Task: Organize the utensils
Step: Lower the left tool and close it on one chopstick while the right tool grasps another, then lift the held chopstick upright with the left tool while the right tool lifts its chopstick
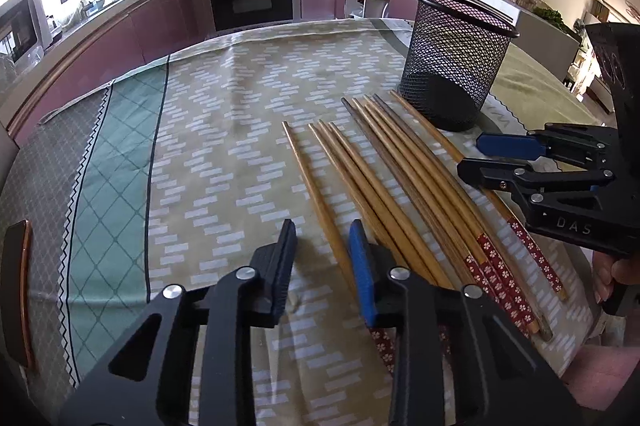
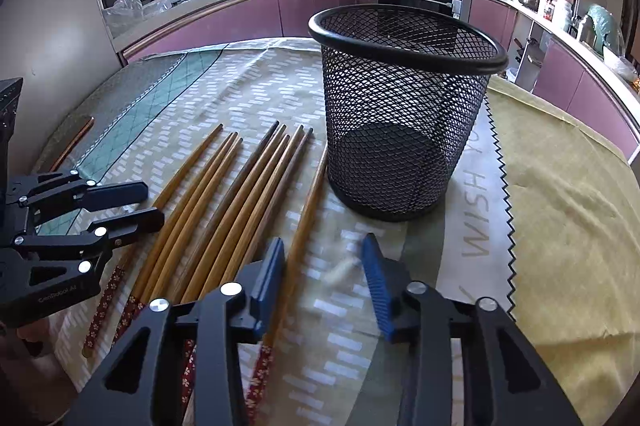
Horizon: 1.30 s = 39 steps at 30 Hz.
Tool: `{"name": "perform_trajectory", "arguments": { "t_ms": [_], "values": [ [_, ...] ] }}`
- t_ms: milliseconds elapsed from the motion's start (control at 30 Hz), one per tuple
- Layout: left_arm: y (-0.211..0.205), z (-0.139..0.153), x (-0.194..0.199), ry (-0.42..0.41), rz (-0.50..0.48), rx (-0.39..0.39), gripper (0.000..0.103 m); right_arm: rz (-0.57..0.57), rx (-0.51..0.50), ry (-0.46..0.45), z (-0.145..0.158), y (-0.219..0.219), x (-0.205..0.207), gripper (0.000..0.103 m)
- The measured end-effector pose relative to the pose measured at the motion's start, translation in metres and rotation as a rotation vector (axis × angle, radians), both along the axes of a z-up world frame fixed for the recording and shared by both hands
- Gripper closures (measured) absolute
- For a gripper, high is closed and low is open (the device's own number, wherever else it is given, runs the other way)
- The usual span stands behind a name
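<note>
On tablecloth (image 1: pixel 224 114) — chopsticks (image 1: pixel 384 186) beside mesh basket (image 2: pixel 404 114) | both grippers parted, empty

Nine wooden chopsticks (image 1: pixel 384 194) are laid flat on the patterned cloth, side by side, with thin tips toward the cup. Their thick ends are wrapped in red with small white flowers. One is set a little apart on each side. A black mesh cup (image 2: pixel 404 114) is stood upright, empty, just beside the tips.
</note>
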<state>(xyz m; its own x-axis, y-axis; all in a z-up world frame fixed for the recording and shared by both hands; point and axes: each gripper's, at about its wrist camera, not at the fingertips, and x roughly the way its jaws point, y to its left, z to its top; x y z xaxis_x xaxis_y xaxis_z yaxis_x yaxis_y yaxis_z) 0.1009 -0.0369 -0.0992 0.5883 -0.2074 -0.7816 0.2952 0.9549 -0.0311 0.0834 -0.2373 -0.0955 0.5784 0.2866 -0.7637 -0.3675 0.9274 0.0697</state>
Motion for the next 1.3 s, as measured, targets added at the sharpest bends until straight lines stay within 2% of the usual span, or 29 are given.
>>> {"name": "perform_trajectory", "arguments": {
  "t_ms": [100,200,500,600,867,1300],
  "values": [
    [0.002,0.001,0.004,0.009,0.016,-0.031,0.090,-0.011,0.023,0.010,0.000,-0.003,0.003,0.083],
    [0.003,0.000,0.004,0.011,0.030,-0.047,0.093,-0.017,0.067,0.030,-0.001,-0.008,0.005,0.097],
    [0.011,0.006,0.000,0.001,0.050,-0.069,0.095,0.009,0.123,0.014,0.006,-0.011,-0.004,0.097],
    [0.014,0.015,-0.003,-0.007,0.033,-0.105,0.095,0.034,0.156,-0.003,0.015,-0.013,-0.010,0.097],
    [0.020,0.053,-0.013,-0.057,-0.036,-0.213,0.095,0.069,0.261,-0.075,0.045,-0.026,-0.025,0.097],
    [0.030,0.118,-0.024,-0.174,-0.120,-0.370,0.095,0.061,0.335,-0.205,0.089,-0.050,-0.028,0.097]
  ]
}}
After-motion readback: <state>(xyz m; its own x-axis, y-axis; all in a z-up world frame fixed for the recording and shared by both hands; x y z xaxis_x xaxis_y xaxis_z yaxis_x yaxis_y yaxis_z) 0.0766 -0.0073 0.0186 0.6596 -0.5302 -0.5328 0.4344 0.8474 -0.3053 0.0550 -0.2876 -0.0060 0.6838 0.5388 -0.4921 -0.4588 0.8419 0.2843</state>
